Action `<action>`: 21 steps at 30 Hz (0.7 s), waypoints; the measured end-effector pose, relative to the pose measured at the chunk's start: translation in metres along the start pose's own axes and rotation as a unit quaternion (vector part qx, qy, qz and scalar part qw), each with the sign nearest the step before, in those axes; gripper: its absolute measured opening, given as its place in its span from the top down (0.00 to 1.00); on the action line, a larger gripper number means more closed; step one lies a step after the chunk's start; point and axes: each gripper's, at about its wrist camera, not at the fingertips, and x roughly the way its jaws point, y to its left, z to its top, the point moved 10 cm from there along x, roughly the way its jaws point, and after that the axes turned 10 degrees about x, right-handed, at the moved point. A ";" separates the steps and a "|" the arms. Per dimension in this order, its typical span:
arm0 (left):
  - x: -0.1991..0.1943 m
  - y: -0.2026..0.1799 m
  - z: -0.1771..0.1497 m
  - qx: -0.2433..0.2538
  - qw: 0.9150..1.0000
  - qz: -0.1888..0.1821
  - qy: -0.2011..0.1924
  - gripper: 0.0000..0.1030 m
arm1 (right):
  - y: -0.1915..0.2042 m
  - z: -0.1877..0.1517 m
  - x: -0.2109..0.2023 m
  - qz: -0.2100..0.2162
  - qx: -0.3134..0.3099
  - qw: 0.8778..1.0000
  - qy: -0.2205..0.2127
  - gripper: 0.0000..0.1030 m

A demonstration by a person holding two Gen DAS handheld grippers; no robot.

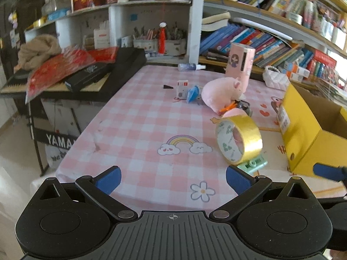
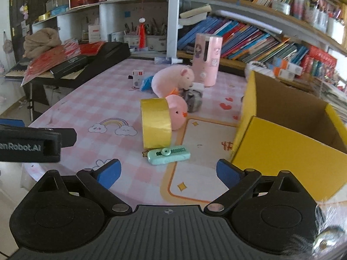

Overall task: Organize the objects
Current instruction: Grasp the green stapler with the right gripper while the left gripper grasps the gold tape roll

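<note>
A gold tape roll (image 2: 156, 122) stands on edge on the pink checked tablecloth (image 2: 112, 99), with a mint green cutter (image 2: 168, 155) lying just in front of it. Behind the roll sit a small pink plush (image 2: 177, 111) and a bigger pink plush pig (image 2: 173, 82). An open yellow cardboard box (image 2: 286, 138) stands at the right. My right gripper (image 2: 168, 173) hovers open just short of the cutter, nothing between its fingers. My left gripper (image 1: 173, 179) is open over bare cloth, left of the tape roll (image 1: 239, 142) and the cutter (image 1: 252, 164).
A tall pink cylinder (image 2: 207, 59), a small white box (image 2: 137, 77), a blue toy (image 2: 147, 83) and a spray bottle (image 2: 166, 60) lie farther back. A black keyboard (image 2: 91, 62) piled with red packets flanks the table's left edge. Bookshelves (image 2: 249, 36) fill the back and right.
</note>
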 end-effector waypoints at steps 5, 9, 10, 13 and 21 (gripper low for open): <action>0.012 0.003 0.006 -0.026 1.000 -0.012 0.003 0.00 | 0.004 0.002 0.027 0.026 -0.007 0.999 0.025 0.11; 0.019 0.006 0.012 -0.031 0.999 -0.004 0.005 0.00 | 0.007 0.005 0.051 0.036 -0.018 0.998 0.038 0.13; 0.021 0.008 0.013 -0.035 0.999 -0.005 0.006 0.00 | 0.007 0.005 0.058 0.036 -0.022 0.998 0.040 0.14; 0.026 0.009 0.018 -0.044 0.999 -0.015 0.008 0.00 | 0.004 0.004 0.079 0.030 -0.035 0.997 0.054 0.19; 0.044 -0.008 0.035 -0.033 0.998 -0.047 0.010 0.00 | -0.010 -0.002 0.113 0.031 -0.024 0.995 0.093 0.26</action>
